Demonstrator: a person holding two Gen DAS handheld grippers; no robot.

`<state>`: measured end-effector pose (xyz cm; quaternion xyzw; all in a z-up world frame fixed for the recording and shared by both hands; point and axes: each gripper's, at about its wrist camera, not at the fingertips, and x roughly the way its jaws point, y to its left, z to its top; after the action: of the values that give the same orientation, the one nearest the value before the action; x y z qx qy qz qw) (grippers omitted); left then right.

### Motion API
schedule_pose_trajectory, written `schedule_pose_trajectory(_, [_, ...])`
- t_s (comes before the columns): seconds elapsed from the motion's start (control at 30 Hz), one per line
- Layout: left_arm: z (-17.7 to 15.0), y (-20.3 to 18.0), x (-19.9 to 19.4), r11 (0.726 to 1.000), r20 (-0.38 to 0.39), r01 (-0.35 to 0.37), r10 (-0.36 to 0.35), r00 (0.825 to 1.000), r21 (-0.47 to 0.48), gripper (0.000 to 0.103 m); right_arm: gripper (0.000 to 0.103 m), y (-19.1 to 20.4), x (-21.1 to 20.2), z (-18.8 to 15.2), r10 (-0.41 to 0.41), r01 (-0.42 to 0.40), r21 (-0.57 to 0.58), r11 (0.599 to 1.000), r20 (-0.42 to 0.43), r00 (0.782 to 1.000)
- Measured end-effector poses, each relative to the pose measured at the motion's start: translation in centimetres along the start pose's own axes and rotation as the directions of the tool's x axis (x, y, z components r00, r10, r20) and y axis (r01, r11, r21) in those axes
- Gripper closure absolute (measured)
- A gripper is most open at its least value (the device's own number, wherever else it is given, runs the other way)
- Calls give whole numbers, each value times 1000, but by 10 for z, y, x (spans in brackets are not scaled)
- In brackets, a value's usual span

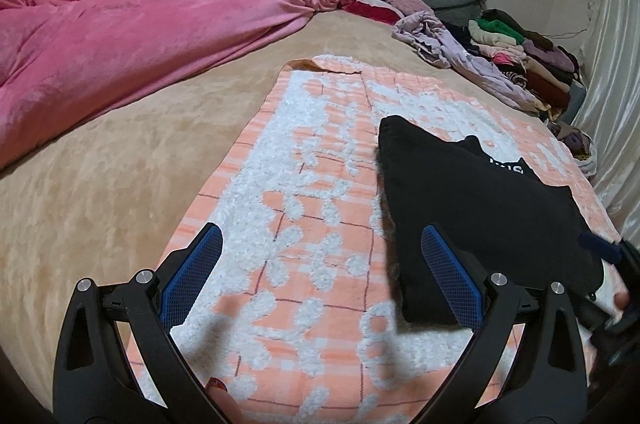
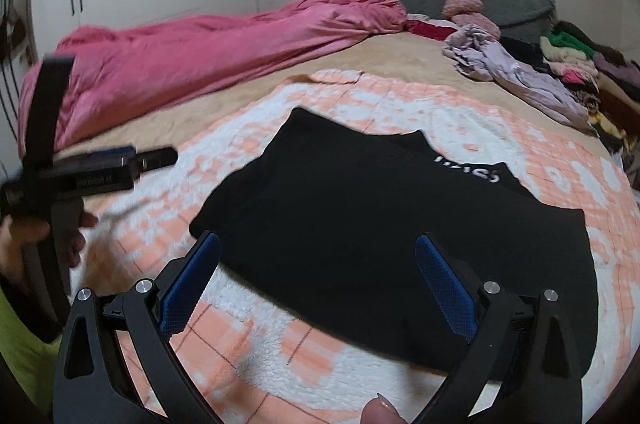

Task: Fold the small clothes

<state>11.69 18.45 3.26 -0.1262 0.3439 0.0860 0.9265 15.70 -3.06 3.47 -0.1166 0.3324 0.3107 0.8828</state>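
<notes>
Left claw: released, beside black garment.
Right claw: released, above garment.
Advice: pinch one hem layer only.

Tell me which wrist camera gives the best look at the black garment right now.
The right wrist view: the black garment lies nearly whole on the orange and white towel, white lettering visible near its far edge. The left wrist view shows it off to the right, partly cut off by the gripper finger.
</notes>
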Motion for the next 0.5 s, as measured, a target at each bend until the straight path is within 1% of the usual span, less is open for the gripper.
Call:
schedule_pose_trajectory(0.17, [-1, 3, 7, 1000, -21, -13, 13, 1000, -6, 9, 5, 18, 23, -11, -7, 5, -66, 998, -38, 999])
schedule_pose_trajectory(0.3, [-2, 5, 12, 1000, -35, -25, 24, 999, -9, 9, 5, 29, 36, -17, -20, 14, -109, 994, -53, 998])
schedule_pose_trajectory(0.5, [-3, 9, 18, 999, -47, -37, 36, 998, -19, 9, 5, 39, 43, -24, -23, 13, -152, 988, -65, 998])
